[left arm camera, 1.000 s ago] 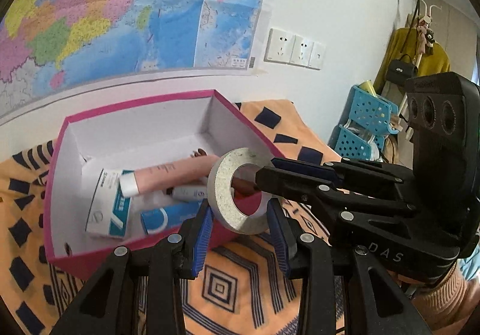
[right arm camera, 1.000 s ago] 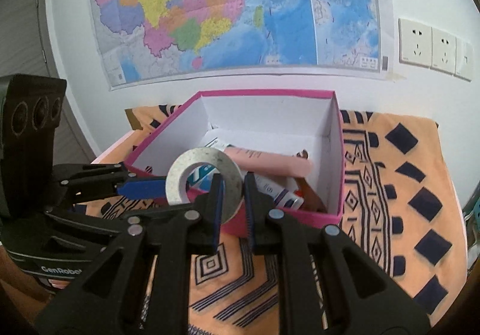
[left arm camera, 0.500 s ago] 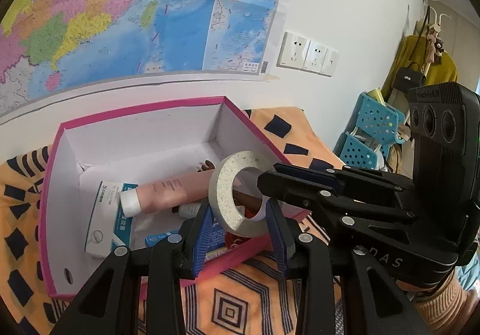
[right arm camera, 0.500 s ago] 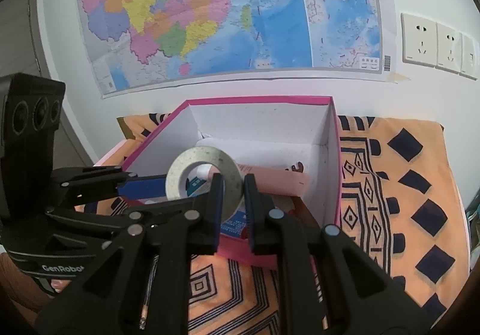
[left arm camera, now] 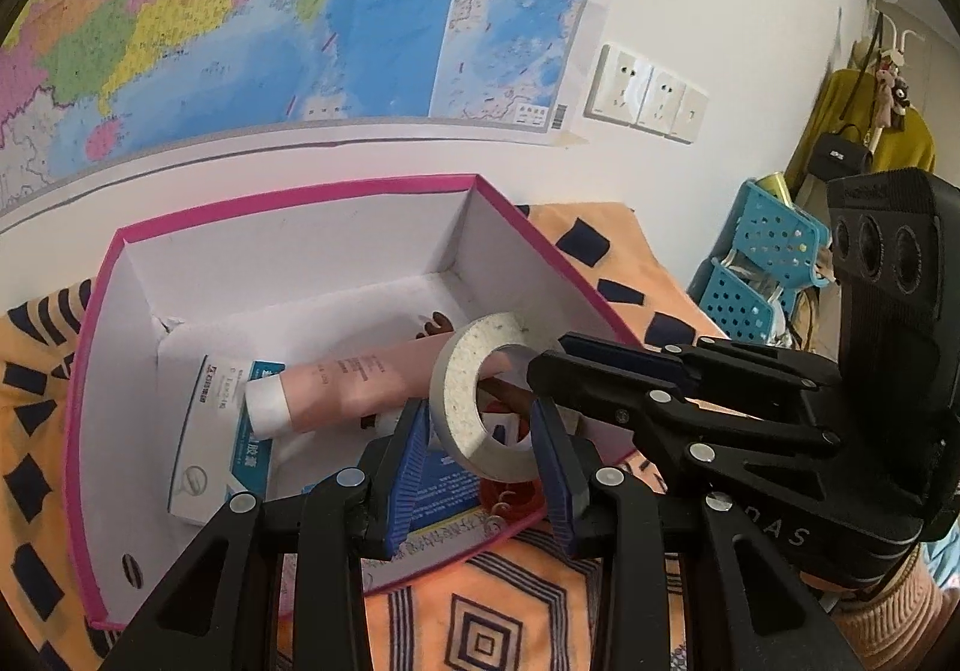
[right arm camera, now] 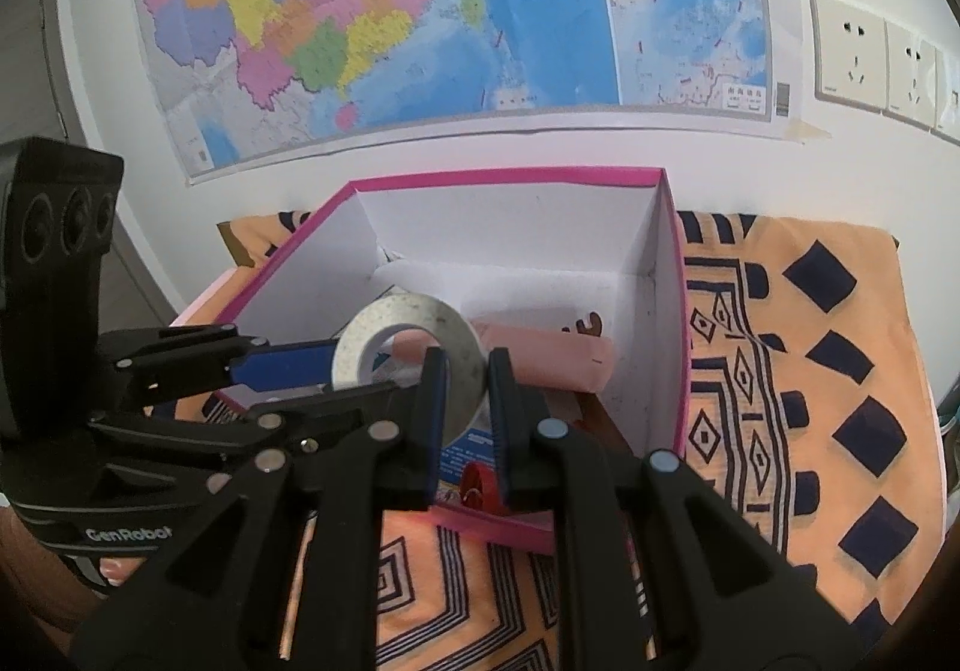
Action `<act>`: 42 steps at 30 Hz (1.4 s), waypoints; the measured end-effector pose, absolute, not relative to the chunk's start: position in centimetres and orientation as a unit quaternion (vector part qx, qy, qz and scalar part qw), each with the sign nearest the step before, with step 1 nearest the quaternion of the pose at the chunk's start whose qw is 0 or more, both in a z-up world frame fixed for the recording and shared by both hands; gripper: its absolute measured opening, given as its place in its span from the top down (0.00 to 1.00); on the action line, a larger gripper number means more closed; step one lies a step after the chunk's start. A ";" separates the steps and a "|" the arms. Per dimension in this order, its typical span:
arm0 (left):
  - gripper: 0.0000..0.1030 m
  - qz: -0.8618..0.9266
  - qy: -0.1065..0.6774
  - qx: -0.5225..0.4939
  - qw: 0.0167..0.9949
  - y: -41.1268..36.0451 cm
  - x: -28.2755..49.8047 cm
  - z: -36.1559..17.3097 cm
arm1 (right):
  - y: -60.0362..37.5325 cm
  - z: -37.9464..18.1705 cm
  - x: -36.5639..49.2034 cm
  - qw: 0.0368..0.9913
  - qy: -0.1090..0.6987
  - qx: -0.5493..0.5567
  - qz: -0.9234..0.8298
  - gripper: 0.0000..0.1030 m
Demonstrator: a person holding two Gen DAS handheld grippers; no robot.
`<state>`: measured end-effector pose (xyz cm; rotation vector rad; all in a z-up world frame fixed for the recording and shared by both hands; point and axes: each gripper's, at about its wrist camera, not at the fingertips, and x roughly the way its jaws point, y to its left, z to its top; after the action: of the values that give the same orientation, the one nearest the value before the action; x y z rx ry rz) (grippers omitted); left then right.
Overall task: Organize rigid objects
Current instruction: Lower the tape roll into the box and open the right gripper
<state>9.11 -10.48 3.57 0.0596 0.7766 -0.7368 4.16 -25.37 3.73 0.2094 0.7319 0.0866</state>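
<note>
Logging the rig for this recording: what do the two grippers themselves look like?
Both are black plastic scissor-style linkages with silver rivets and ribbed blue finger pads. The left gripper shows "GenRobot" lettering in the right wrist view; the right gripper shows "DAS" lettering and three round lenses on its housing. A ribbed pinkish cuff shows beneath it.

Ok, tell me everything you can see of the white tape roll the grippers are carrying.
The white ring-shaped tape roll has a thick wound band of pale, slightly speckled tape around a wide open core. It stands on edge, tilted, above the near part of the open pink-rimmed cardboard box. Both grippers clamp it: the left gripper grips its lower part across the width, blue pads on each face, while the right gripper pinches one side of the ring. It rests on nothing in the box; the pink tube lies behind it.
</note>
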 end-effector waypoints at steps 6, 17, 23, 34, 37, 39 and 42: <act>0.67 -0.340 0.384 0.029 0.858 -10.7 10.4 2.7 | -25.6 2.8 5.0 0.922 0.371 0.104 0.035 0.85; 0.67 -0.330 0.407 0.018 0.851 -10.5 12.1 1.3 | -26.1 1.8 6.4 0.914 0.392 0.100 0.022 0.85; 0.67 -0.325 0.418 0.010 0.848 -10.2 12.7 0.8 | -25.8 1.2 6.9 0.910 0.402 0.097 0.021 0.85; 0.67 -0.309 0.436 0.005 0.845 -10.1 13.7 -0.1 | -25.4 0.3 7.5 0.903 0.417 0.099 0.011 0.85; 0.67 -0.304 0.438 0.005 0.846 -10.0 13.9 -0.3 | -25.4 0.0 7.7 0.902 0.420 0.101 0.008 0.85; 0.67 -0.302 0.439 0.006 0.846 -10.0 14.1 -0.3 | -25.3 0.0 7.8 0.902 0.421 0.100 0.007 0.84; 0.67 -0.298 0.442 0.005 0.846 -10.0 14.3 -0.5 | -25.3 0.1 7.9 0.902 0.419 0.102 0.006 0.84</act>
<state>14.35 -9.96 -0.46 0.0105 0.9316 -0.6287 7.94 -25.30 0.11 0.2099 0.8670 0.0133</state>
